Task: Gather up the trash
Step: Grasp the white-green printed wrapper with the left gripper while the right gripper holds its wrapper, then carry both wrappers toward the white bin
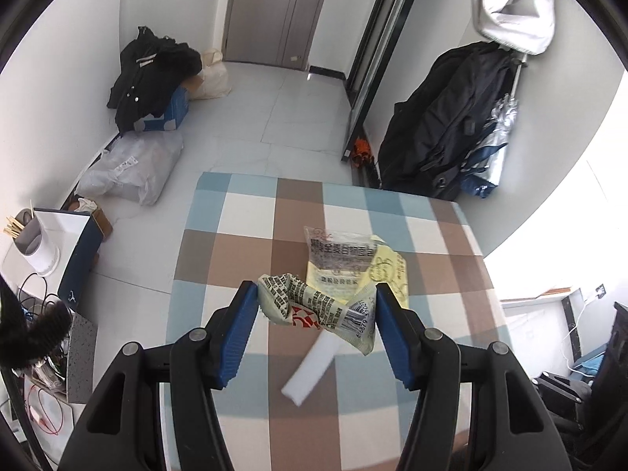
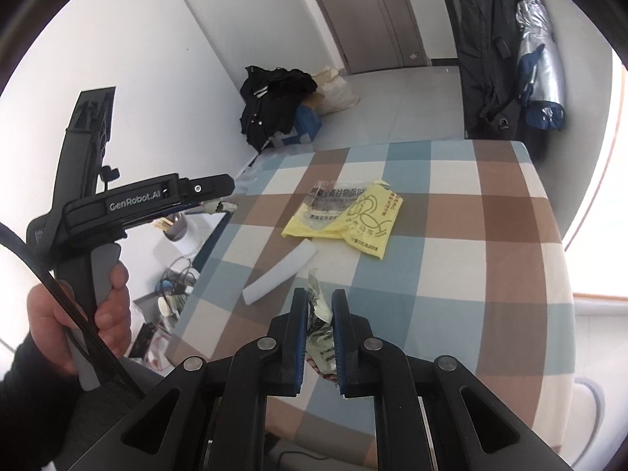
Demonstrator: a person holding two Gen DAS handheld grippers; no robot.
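The left gripper (image 1: 316, 310) has its blue pads partway apart, and a crumpled wrapper (image 1: 314, 306) with black print and a barcode fills the gap between them, touching both pads. The wrapper is up off the table. In the right wrist view, a person's hand (image 2: 78, 314) holds this gripper by its handle, out past the left edge of the table.

The right gripper (image 2: 318, 314) has its pads close together, pinching a second wrapper (image 2: 320, 333), pale green and crumpled. A bit of it sticks up above the tips.

Just beyond the right gripper, a white foam strip (image 2: 280, 274) lies slanted on the table. Farther back lie a clear bag (image 2: 333, 204) with dark writing and a yellow bag (image 2: 361, 223), one partly over the other.

The table (image 2: 490, 255) has a cloth of blue, brown and white squares. The floor is pale tile. By the left wall are a black jacket (image 1: 149, 78) on a blue box and a see-through plastic sack (image 1: 133, 168). A grey door (image 1: 274, 11) is at the back. Dark coats (image 1: 451, 117) hang on the right.
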